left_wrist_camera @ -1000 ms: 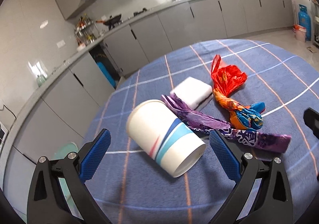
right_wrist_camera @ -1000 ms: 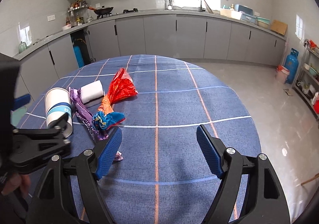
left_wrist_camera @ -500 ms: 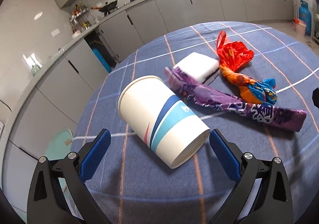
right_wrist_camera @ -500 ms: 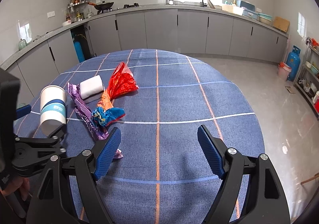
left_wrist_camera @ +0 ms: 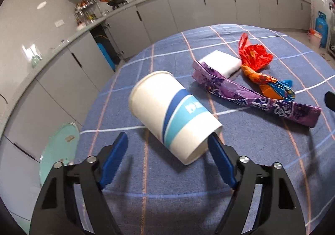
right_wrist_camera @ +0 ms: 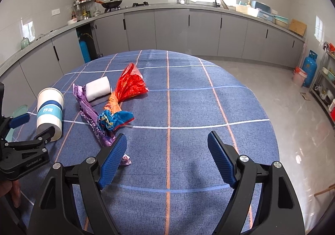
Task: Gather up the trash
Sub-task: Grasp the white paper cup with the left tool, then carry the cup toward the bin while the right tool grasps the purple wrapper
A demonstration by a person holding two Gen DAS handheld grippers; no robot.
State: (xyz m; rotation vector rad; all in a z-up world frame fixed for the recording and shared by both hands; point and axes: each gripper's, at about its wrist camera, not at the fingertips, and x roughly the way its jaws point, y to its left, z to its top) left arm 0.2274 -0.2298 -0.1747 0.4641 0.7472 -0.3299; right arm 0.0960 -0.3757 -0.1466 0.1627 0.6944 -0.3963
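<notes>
A white paper cup with blue bands lies on its side on the blue checked tablecloth; it also shows in the right wrist view. My left gripper is open, its right pad touching the cup's base end. Beyond lie a purple wrapper, a white folded tissue, and a red-orange wrapper. My right gripper is open and empty above bare cloth, right of the purple wrapper and red-orange wrapper.
The round table's left edge is close to the cup, with a pale green stool below it. Grey kitchen cabinets run behind. A blue gas cylinder stands on the floor at right.
My left gripper has closed in on the cup and narrowed; the cup has rolled so its blue band faces up. The right gripper has shifted only slightly.
</notes>
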